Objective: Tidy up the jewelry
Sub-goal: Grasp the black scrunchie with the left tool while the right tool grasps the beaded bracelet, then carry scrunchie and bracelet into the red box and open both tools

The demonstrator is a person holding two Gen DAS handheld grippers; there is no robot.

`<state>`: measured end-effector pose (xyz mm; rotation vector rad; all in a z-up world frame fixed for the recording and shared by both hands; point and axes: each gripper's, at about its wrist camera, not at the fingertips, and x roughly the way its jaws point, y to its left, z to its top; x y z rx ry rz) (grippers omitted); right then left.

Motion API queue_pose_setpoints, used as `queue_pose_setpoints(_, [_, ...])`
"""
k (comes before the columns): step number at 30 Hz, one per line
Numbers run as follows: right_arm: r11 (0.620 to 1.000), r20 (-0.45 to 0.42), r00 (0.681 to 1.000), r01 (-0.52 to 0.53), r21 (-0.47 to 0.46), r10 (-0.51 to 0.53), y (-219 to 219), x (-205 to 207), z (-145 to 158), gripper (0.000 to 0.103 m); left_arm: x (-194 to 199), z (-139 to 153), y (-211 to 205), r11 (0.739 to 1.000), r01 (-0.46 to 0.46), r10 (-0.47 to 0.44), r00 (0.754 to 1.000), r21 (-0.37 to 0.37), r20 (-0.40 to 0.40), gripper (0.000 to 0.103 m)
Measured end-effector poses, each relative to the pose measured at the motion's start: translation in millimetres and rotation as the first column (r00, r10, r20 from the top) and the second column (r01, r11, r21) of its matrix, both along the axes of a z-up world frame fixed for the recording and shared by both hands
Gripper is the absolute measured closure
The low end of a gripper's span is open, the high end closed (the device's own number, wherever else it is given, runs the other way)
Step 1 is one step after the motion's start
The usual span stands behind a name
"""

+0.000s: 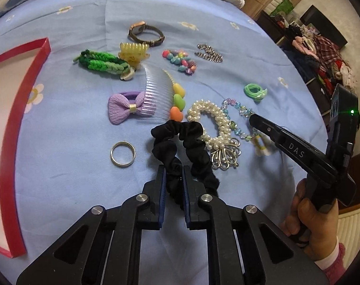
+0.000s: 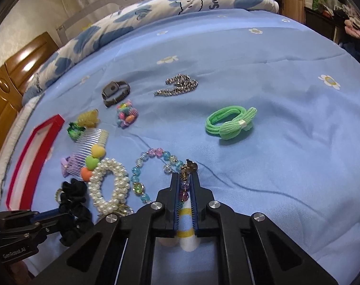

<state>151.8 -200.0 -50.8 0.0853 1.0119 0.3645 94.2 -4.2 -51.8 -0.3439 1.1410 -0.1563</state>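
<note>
Jewelry lies spread on a blue bedsheet. My left gripper (image 1: 174, 171) is shut on a black scrunchie (image 1: 180, 142), which also shows in the right wrist view (image 2: 73, 201). My right gripper (image 2: 186, 178) is shut on a pastel crystal bead bracelet (image 2: 142, 166), pinching its beaded end with the charm; it also shows in the left wrist view (image 1: 239, 111). A pearl scrunchie (image 2: 108, 185) lies between the two. A red tray (image 1: 20, 109) with a white floor sits at the left.
A silver ring (image 1: 123, 154), purple bow tie (image 1: 127, 110), clear comb with hearts (image 1: 161, 95), green braided clip (image 1: 101, 64), watch (image 1: 144, 32), colourful bead bracelet (image 1: 180, 60), silver chain (image 2: 177, 86), green hair tie (image 2: 230, 123). Pillow at the far edge.
</note>
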Motion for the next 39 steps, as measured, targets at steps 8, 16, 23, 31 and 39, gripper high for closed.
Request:
queue_pose_setpoints(8, [0.996, 0.061, 0.998, -0.023, 0.090, 0.018, 4, -17, 34, 0.096, -16, 27, 14, 1.000, -0.014, 0.013, 0.997, 0.014, 0.070, 0.094])
queue_pose_setpoints(16, [0.985, 0.119, 0.989, -0.100, 0.142, 0.084, 36, -29, 67, 0.096, -32, 49, 42, 0.998, -0.066, 0.066, 0.991, -0.001, 0.118, 0.094])
queue_pose_setpoints(23, [0.964, 0.132, 0.977, -0.192, 0.183, 0.169, 76, -42, 80, 0.096, -49, 57, 72, 0.991, -0.131, 0.129, 0.982, 0.005, 0.136, 0.094])
queue_pose_setpoints(31, [0.923, 0.132, 0.947, -0.316, 0.218, 0.293, 138, -56, 84, 0.096, -71, 58, 118, 0.974, -0.227, 0.224, 0.964, 0.006, 0.141, 0.094])
queue_pose_setpoints(39, [0.863, 0.127, 0.900, -0.435, 0.255, 0.416, 200, -75, 84, 0.096, -89, 57, 172, 0.940, -0.341, 0.335, 0.931, 0.017, 0.143, 0.094])
